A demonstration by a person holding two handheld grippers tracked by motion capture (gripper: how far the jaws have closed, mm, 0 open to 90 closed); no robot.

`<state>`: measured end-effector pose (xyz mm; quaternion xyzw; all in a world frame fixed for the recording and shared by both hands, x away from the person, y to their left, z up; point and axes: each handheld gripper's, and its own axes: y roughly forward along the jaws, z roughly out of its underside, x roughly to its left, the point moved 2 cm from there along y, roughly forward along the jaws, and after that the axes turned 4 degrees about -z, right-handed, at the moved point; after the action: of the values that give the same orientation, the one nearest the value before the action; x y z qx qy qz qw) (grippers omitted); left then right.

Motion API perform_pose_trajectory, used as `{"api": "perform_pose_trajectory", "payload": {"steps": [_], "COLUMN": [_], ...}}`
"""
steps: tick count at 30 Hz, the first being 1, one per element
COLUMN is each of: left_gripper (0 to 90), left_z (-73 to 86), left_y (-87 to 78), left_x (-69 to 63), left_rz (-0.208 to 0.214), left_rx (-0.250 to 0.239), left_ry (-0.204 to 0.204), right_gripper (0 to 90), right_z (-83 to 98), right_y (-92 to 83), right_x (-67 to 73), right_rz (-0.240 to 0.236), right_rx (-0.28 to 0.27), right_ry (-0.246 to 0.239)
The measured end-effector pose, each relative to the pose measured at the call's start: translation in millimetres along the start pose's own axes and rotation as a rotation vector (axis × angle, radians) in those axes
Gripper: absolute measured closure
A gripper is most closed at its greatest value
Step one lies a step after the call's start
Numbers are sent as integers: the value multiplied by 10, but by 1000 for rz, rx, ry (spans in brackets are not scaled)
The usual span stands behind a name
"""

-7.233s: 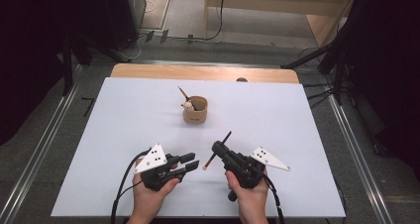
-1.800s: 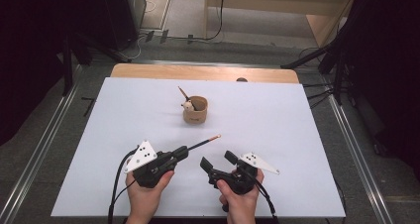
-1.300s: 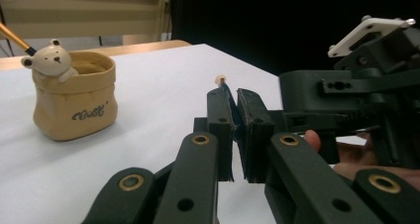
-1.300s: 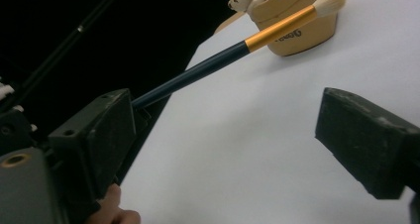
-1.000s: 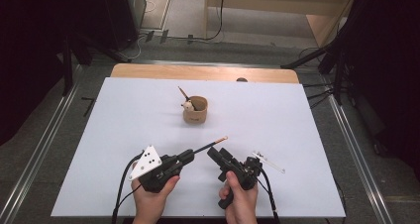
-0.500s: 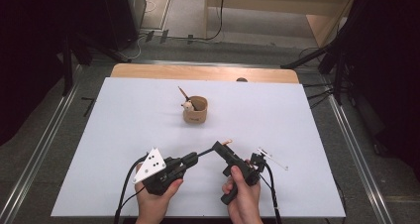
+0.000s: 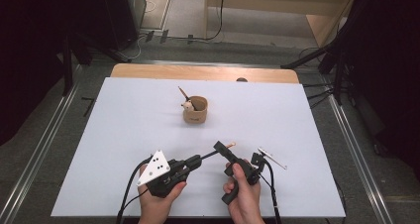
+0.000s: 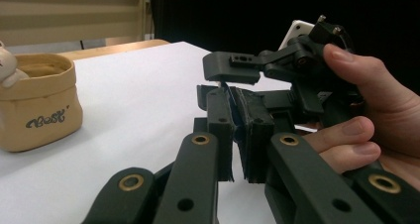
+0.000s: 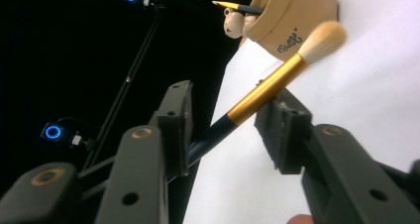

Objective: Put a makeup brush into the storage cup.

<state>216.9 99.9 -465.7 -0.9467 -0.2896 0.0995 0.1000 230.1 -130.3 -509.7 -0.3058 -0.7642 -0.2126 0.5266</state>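
The makeup brush (image 9: pixel 267 92) hangs above the table's near middle, at about 5 o'clock from the tan fabric cup (image 7: pixel 195 110), its pale bristle tip pointing toward 2 o'clock. The left gripper (image 7: pixel 194 160) is clamped tight on the dark handle end. The right gripper (image 9: pixel 225 120) straddles the shaft where the gold ferrule meets the handle; its jaws have just been closing with the brush between them, but in the right gripper view a gap shows on both sides, so they stand partly open and do not grip yet.

Judged from this, a handover from left to right is midway: the brush is lifted and presented, the receiving jaws are set around it. Left to do: close on it, release the left hold, then carry it to the cup, where a pencil (image 7: pixel 183 92) and a small bear figure (image 7: pixel 187 105) already sit.
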Motion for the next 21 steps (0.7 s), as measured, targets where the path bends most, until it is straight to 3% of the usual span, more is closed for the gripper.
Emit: {"api": "perform_pose_trajectory", "payload": {"steps": [4,8,10,12,14,21], "left_gripper": [861,858,805,653,583,539], "left_z": [14,75,119,136,131,115], "left_y": [7,49,90,95,96,83], "left_x": [5,19,43,67,76,115], "left_rz": [-1,15,31,36,19,-1], "left_rx": [9,46,81,88,99,110], "left_ry": [-1,-19,-43,-67,-62,-71], "right_gripper": [664,765,851,851,852,851], "right_z": [-2,-50,-91,-127,-157,-175], "right_y": [8,-6,-27,-60,-90,-115], "right_x": [-18,-16,-7,-1,17,242], "right_rz": [-11,-88,-139,-127,-134,-57], "right_rx": [10,-1,-6,-13,-18,-6], "right_ry": [-2,-22,-23,-86,-134,-420]}}
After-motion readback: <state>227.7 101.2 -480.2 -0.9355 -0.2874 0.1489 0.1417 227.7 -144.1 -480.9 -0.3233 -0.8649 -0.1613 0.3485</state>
